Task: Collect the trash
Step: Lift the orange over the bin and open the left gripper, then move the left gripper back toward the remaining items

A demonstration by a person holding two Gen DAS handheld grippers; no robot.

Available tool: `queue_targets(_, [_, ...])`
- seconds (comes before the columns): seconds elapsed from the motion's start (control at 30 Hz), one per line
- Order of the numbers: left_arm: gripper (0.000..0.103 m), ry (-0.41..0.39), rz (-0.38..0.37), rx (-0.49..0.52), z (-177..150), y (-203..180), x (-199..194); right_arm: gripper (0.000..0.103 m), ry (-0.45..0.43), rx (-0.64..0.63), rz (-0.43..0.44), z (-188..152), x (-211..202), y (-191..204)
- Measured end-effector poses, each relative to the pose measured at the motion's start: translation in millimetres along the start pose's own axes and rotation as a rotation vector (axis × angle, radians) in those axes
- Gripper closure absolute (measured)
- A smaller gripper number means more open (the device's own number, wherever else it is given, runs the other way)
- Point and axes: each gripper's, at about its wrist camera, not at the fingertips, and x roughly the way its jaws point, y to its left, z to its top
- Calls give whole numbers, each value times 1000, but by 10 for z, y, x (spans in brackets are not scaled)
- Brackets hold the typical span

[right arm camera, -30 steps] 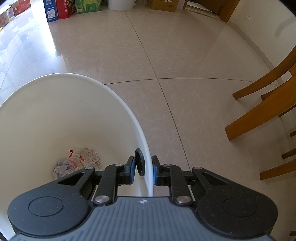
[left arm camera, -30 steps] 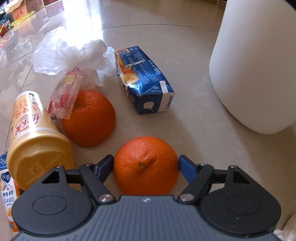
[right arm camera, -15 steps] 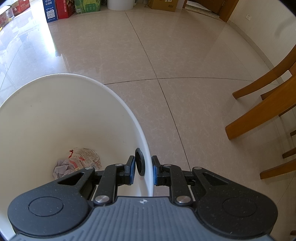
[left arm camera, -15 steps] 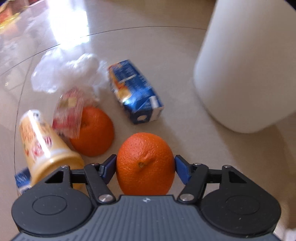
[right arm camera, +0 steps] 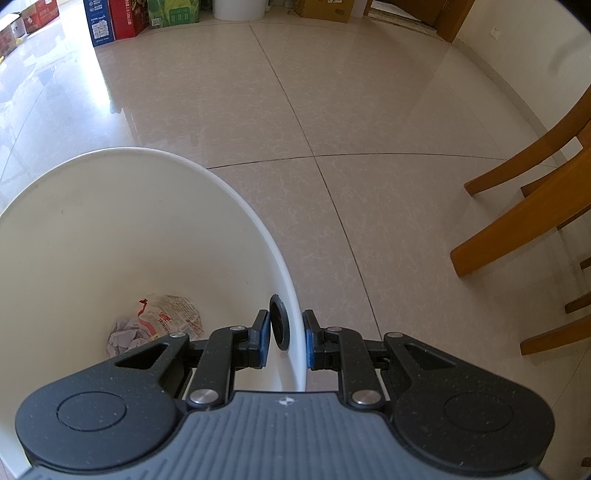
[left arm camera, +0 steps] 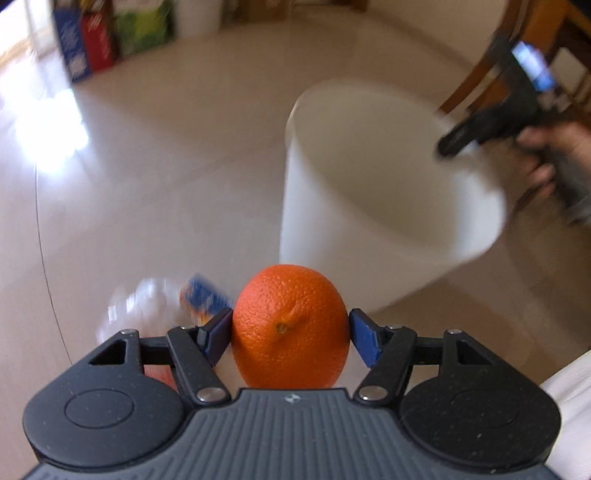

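My left gripper (left arm camera: 290,332) is shut on an orange (left arm camera: 290,326) and holds it in the air, low and left of the white bin (left arm camera: 369,221). The blue carton (left arm camera: 203,297) and a clear plastic bag (left arm camera: 144,302) show blurred on the floor beneath. My right gripper (right arm camera: 285,338) is shut on the bin's rim (right arm camera: 291,321), one pad inside the wall and one outside. Crumpled wrappers (right arm camera: 155,326) lie at the bin's bottom. In the left wrist view, the right gripper (left arm camera: 458,140) and a hand (left arm camera: 543,162) appear at the bin's far rim.
Wooden chair legs (right arm camera: 517,221) stand to the right of the bin. Coloured cardboard boxes (right arm camera: 122,18) and a white tub (right arm camera: 240,9) line the far wall. Glossy beige tile floor (right arm camera: 295,110) stretches ahead.
The left gripper has risen with the orange and swung up towards the bin; the floor litter dropped low in view. The right gripper has not moved.
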Motion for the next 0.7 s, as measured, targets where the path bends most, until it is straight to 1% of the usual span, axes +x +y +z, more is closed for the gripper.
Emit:
queue_targets(0.1, [35,-61,-33,43,344,-183,-188,82,0,1,0,-1,4,0])
queue_targets(0.23, [32,-156,-64,73,691,-427,-219,82,0,0,-1,-3,5,1])
queue_targets(0.27, [28,-180,-75,87,754,-498,-195,82,-1,-2,-2,-5,5,1])
queue_targets(0.33, [19,-218,-89,94,817,-587,-129,82,-2,-3,-1,-10,7,8])
queue_targets(0.4, [3,-247,-87,101,838,-656,-91,82,-2,-2,0,-12,9,7])
queue_targets(0.57, [3,-246,-88,91,830,-645,-13,82,0,2,5,-10,15,-1])
queue_targets(0.7, [3,-278,-74,71,789,-508,-54,82,0,1,6,-7,15,-6])
